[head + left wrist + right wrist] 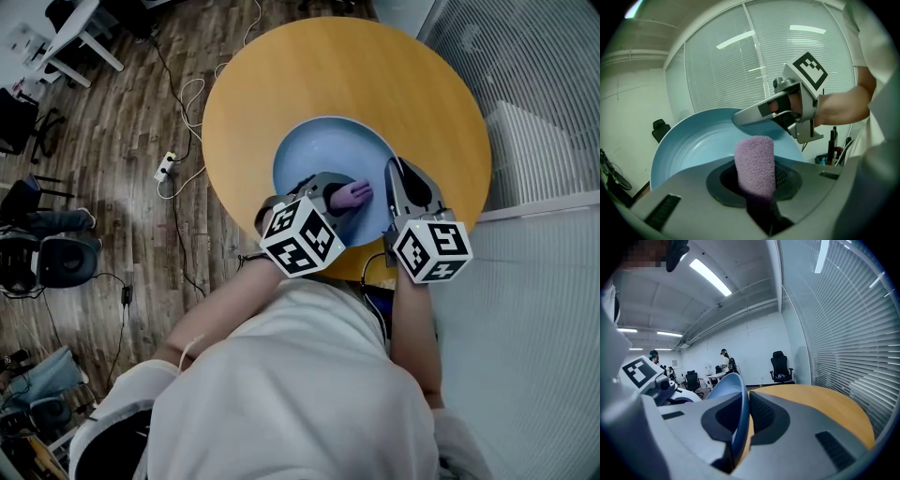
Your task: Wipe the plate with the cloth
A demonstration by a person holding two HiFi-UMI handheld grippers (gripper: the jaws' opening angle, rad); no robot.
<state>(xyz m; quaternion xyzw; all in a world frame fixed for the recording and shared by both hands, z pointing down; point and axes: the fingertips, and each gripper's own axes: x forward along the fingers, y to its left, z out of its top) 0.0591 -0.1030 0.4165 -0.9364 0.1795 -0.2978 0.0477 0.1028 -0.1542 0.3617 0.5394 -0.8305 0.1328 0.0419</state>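
**Cloth pokes end-on at the plate, left tongs closest, right tongs just holding**

Office room, blinds [843, 324] down the right, cables [183, 103] on the wood floor [112, 141]. On the round yellow table [281, 84], the blue plate [314, 150] sits toward the near edge. My right tongs [739, 425] are clamped on its right rim, and I think they're tipping it up a bit. My left tongs [339, 195] are squeezed on the rolled purple cloth [754, 161]. Its long axis sticks straight out of the jaws at the plate's inside face just ahead. Can't tell if it's touching. I reckon the left does the wiping.
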